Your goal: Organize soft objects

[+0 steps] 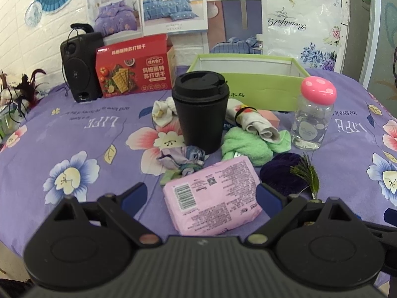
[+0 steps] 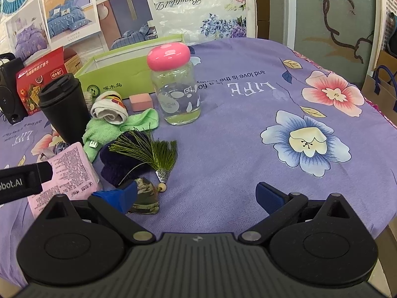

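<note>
A pink soft pack (image 1: pixel 212 196) lies on the purple floral cloth, between the open jaws of my left gripper (image 1: pixel 201 196); whether the pads touch it is unclear. Behind it lie a crumpled floral cloth (image 1: pixel 182 160), a green towel (image 1: pixel 250 144), a rolled white sock bundle (image 1: pixel 255 121), another white cloth (image 1: pixel 163 111) and a dark purple knit piece (image 1: pixel 282 171). My right gripper (image 2: pixel 198 196) is open and empty over bare cloth; a camouflage pouch (image 2: pixel 146 196) lies by its left finger. The green open box (image 1: pixel 248 79) stands at the back.
A black lidded cup (image 1: pixel 201 109) stands amid the soft things. A glass jar with a pink cap (image 1: pixel 312 114) is to the right, with a green feather tassel (image 2: pixel 153 154) and a small pink block (image 2: pixel 140 102). A red cracker box (image 1: pixel 134 69) and black speaker (image 1: pixel 79 67) stand behind.
</note>
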A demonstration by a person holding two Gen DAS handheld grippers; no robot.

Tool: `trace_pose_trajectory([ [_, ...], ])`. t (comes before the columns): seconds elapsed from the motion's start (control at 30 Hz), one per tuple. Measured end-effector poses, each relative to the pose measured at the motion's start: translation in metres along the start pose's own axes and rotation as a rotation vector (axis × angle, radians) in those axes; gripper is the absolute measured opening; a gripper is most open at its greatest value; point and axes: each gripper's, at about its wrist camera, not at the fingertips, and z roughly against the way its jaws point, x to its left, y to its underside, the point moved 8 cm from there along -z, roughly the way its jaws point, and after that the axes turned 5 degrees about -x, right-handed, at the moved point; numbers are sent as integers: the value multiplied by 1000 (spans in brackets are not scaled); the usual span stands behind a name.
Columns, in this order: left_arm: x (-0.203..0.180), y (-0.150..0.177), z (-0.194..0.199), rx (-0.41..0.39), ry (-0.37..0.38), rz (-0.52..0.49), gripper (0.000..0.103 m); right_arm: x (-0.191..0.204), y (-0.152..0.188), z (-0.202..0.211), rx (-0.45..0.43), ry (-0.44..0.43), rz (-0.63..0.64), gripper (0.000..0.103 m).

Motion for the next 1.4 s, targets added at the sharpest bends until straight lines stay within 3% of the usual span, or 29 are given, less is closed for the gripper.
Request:
trace_pose_trajectory([
  [0.9,7,-1,-1,9,-4,2,94,3,2,0,6,-15,5,89],
  [1.2,84,-28,-14,-12,-192,86,94,21,5,-11,47,-98,68,89],
  [1.4,85,-32,-27,34,-162,68,94,46,12,-61,142,-122,191,89],
])
